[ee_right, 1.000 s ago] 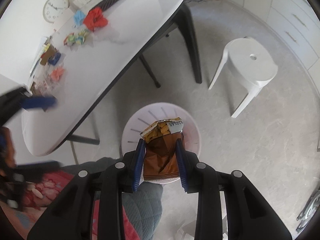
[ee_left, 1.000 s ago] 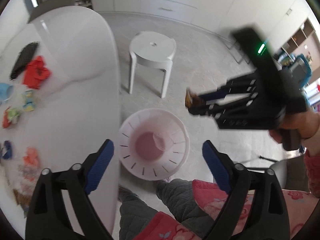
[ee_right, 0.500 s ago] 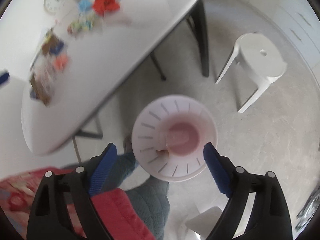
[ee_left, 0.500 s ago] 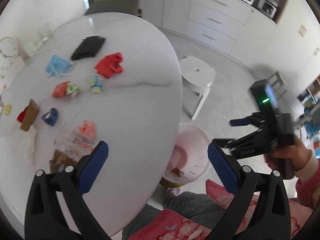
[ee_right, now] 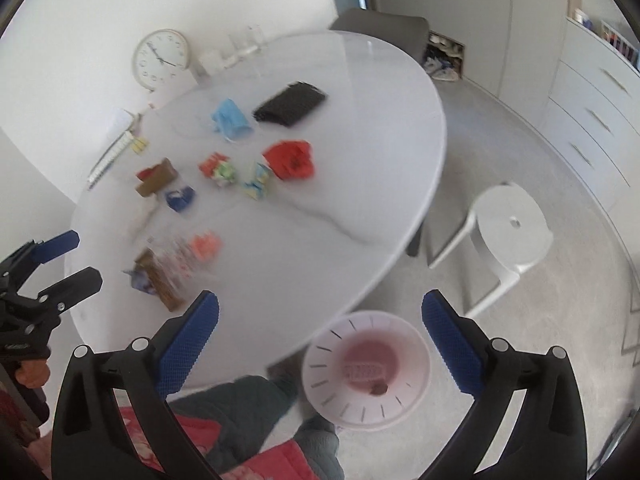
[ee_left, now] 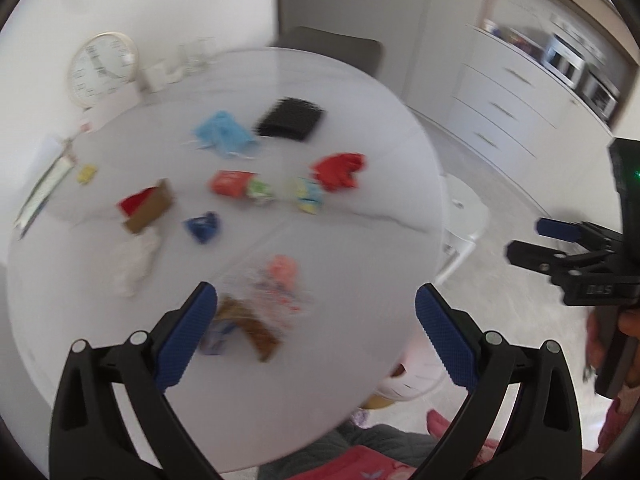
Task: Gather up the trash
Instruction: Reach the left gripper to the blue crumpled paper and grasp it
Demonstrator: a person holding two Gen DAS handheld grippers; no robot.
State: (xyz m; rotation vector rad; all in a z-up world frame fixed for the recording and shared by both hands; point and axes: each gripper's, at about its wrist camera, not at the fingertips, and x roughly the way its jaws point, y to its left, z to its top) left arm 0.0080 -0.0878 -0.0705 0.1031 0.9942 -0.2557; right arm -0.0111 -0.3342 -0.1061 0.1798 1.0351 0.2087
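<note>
We hold the left gripper [ee_left: 316,316] over the near edge of the white table [ee_left: 360,264], its jaws spread wide with nothing between them. Our right gripper [ee_right: 320,320] hangs off the table's near right edge, its jaws opening and empty. Below it on the floor stands the pale pink bin [ee_right: 332,396], just beside the table's edge, with a brown scrap [ee_right: 378,389] lying at its bottom. Trash is scattered over the table: a brown wrapper [ee_left: 250,326] and a clear printed bag [ee_left: 276,292] by the near edge, a red crumpled piece [ee_left: 340,170] toward the right edge, a blue mask [ee_left: 224,134] and a black mesh piece [ee_left: 290,120] farther back.
</note>
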